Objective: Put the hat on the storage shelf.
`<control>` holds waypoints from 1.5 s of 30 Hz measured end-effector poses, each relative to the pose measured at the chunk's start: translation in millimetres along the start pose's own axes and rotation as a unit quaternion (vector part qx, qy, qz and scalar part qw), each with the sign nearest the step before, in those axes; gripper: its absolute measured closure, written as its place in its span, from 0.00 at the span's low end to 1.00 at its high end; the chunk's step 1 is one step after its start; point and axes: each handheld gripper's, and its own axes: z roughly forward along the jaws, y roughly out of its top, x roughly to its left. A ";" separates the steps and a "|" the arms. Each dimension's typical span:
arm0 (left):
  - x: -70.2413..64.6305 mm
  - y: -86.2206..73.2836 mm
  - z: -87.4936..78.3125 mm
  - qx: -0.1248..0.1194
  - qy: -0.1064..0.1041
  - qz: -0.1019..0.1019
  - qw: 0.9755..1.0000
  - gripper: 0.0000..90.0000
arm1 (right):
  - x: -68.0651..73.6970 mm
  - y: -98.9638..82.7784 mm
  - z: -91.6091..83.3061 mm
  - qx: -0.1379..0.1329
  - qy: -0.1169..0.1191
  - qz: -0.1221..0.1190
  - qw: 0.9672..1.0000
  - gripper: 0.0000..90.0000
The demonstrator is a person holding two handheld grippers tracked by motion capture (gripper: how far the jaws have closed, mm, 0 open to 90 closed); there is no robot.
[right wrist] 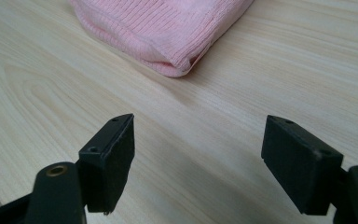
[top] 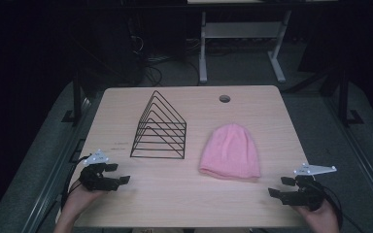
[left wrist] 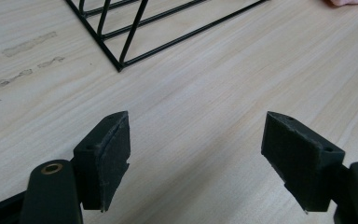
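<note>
pink beanie (top: 230, 152) flat at right-centre of table (top: 184, 204), just right of black wire rack (top: 160, 127), brim toward near edge for easy pinching. right gripper (top: 280, 186) nearest, jaws wide, empty. left gripper (top: 118, 173) near-left, wide too, clear of rack.

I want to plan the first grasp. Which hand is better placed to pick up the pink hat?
Probably the right. The right claw, open, sits just off the near right corner of the pink hat, whose hem lies straight ahead in its own view. The left claw faces the black wire rack instead.
</note>
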 end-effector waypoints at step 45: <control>8.9 6.0 -5.1 -0.020 0.008 -0.001 1.000 0.27 | 12.5 124.4 48.5 0.084 0.025 -0.050 0.995 0.21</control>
